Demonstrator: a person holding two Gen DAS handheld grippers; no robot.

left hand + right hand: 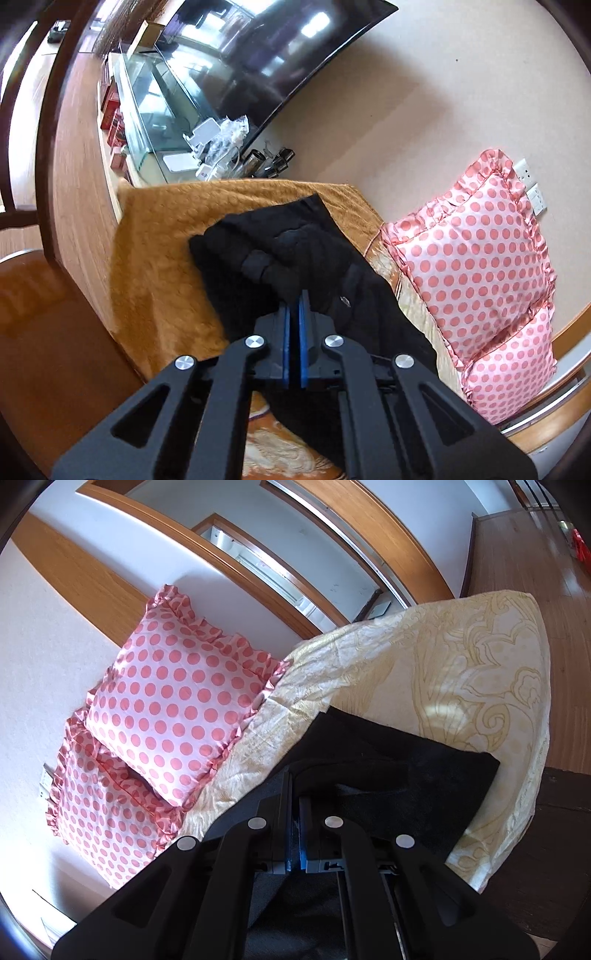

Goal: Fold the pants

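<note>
Showing one black pants, two pillows

The black pants lay in a rumpled, partly folded heap on the orange-gold bedspread, with one flat corner reaching toward its far edge and a bunched roll of cloth across the middle. Seen from my right claw's side, the pants spread flat and smooth over the bedspread's pale patterned part, their far edge straight and one corner squared.

Two polka-dot pillows lean beside a dark television
</note>
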